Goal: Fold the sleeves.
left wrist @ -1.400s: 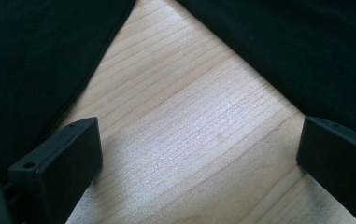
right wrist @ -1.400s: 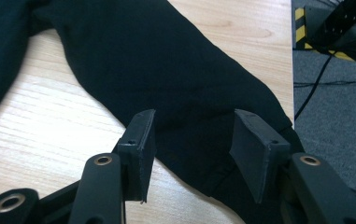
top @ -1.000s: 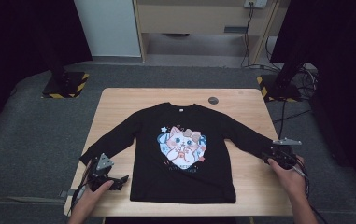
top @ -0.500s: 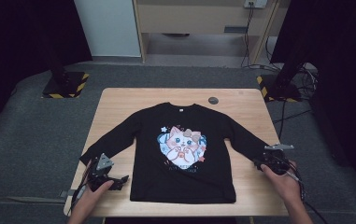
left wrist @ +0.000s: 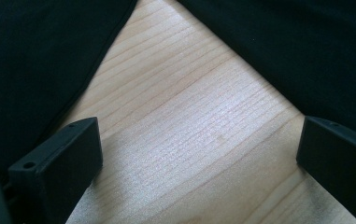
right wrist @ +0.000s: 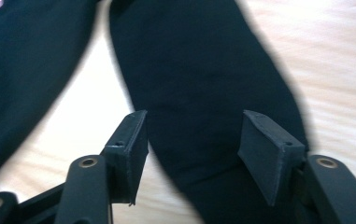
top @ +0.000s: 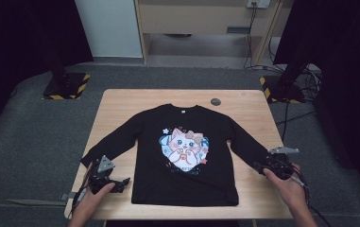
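At sleeve ends of the black shirt (top: 185, 146), right tool (right wrist: 192, 140) has just been opening, cuff between spread jaws, unpinched; left tool (left wrist: 199, 154) is spread wide over bare surface (left wrist: 189, 130).

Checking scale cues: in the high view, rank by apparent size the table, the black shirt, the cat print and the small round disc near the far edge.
1. table
2. black shirt
3. cat print
4. round disc

The disc lies farther from the camera, but it is so much smaller that the order holds.
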`<action>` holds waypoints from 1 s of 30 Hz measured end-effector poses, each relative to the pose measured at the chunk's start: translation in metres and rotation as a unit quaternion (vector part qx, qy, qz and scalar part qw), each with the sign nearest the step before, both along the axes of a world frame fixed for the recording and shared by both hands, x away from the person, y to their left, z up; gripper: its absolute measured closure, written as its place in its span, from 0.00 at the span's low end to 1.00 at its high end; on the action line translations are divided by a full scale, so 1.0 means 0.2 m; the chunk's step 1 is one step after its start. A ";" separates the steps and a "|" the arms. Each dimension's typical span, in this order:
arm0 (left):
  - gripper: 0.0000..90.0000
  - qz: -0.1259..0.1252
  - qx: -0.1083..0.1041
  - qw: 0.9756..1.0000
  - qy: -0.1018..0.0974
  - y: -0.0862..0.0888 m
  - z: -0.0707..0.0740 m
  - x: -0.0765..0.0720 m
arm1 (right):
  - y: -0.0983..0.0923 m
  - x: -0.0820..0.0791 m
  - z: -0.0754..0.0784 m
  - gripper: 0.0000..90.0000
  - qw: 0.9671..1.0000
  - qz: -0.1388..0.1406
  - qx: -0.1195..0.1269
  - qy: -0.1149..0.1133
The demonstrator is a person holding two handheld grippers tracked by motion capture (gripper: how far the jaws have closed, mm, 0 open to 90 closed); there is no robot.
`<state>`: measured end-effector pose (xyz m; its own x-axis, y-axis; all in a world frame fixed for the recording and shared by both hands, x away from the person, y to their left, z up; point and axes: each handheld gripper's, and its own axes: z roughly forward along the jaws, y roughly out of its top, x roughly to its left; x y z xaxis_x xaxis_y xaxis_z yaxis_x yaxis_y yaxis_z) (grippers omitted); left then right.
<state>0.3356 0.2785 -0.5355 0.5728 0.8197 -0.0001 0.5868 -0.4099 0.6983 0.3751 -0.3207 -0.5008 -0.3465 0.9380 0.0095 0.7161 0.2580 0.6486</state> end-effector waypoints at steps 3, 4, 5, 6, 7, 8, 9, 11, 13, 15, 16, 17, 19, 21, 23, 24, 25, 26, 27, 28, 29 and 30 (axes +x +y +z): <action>0.00 0.000 0.000 1.000 0.000 0.00 0.00 0.00 | -0.07 0.02 0.03 0.42 1.000 -0.020 -0.005 -0.004; 0.00 0.000 0.000 1.000 0.000 0.00 0.00 0.00 | -0.09 0.03 0.04 0.40 1.000 -0.028 -0.005 -0.005; 0.00 0.000 0.000 1.000 0.000 0.00 0.00 0.00 | -0.12 0.04 0.05 0.38 0.999 -0.037 -0.002 -0.005; 0.00 0.000 0.000 1.000 0.000 0.00 0.00 0.00 | -0.14 0.05 0.05 0.36 0.999 -0.046 -0.002 -0.006; 0.00 0.000 0.000 1.000 0.000 0.00 0.00 0.00 | -0.16 0.06 0.05 0.34 0.999 -0.054 -0.002 -0.005; 0.00 0.000 -0.001 1.000 0.000 0.00 0.00 0.00 | -0.18 0.07 0.04 0.32 0.998 -0.061 -0.003 -0.003; 0.00 0.000 -0.001 1.000 0.000 0.00 0.00 0.00 | -0.19 0.07 0.04 0.31 0.998 -0.069 -0.002 -0.003; 0.00 0.000 0.000 1.000 0.000 0.00 0.00 0.00 | -0.21 0.07 0.02 0.31 0.997 -0.075 -0.003 0.002; 0.00 0.000 0.000 1.000 0.000 0.00 0.00 0.00 | -0.23 0.07 0.00 0.33 0.997 -0.079 -0.001 0.009; 0.00 0.000 0.000 1.000 0.000 0.00 0.00 0.00 | -0.24 0.05 -0.02 0.36 0.997 -0.079 -0.002 0.011; 0.00 0.000 0.000 1.000 0.000 0.00 0.00 0.00 | -0.25 0.05 -0.03 0.36 0.997 -0.082 -0.001 0.015; 0.00 0.001 -0.001 1.000 0.000 0.00 0.00 0.00 | -0.26 0.04 -0.03 0.37 0.996 -0.082 -0.001 0.017; 0.00 0.001 -0.001 1.000 0.000 0.00 0.00 0.00 | -0.27 0.03 -0.05 0.37 0.996 -0.082 0.006 0.020; 0.00 0.001 -0.001 1.000 0.000 0.00 0.00 0.00 | -0.26 0.02 -0.06 0.37 0.996 -0.080 0.008 0.023; 0.00 0.000 -0.001 1.000 0.000 0.00 0.00 0.00 | -0.26 0.02 -0.08 0.36 0.997 -0.077 0.011 0.030; 0.00 0.000 -0.001 1.000 0.000 0.00 0.00 0.00 | -0.25 0.02 -0.09 0.36 0.997 -0.077 0.009 0.029; 0.00 0.000 0.000 1.000 0.000 0.00 0.00 0.00 | -0.25 0.02 -0.09 0.37 0.997 -0.077 0.009 0.029; 0.00 0.000 0.000 1.000 0.000 0.00 0.00 0.00 | -0.25 0.02 -0.09 0.38 0.997 -0.076 0.009 0.029; 0.00 0.000 0.000 1.000 0.000 0.00 0.00 0.00 | -0.25 0.02 -0.08 0.41 0.997 -0.073 0.008 0.029; 0.00 0.000 0.000 1.000 0.000 0.00 0.00 0.00 | -0.25 0.02 -0.08 0.47 0.997 -0.066 0.010 0.027; 0.00 0.000 0.000 1.000 0.000 0.00 0.00 0.00 | -0.25 0.02 -0.08 0.47 0.997 -0.066 0.010 0.027; 0.00 0.000 -0.001 1.000 0.000 0.00 0.00 0.00 | -0.25 0.02 -0.08 0.52 0.998 -0.061 0.013 0.025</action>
<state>0.3355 0.2784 -0.5355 0.5720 0.8203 -0.0016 0.5879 -0.4086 0.6982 0.3782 -0.3700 -0.5170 -0.2283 0.9724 0.0484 0.7734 0.1510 0.6157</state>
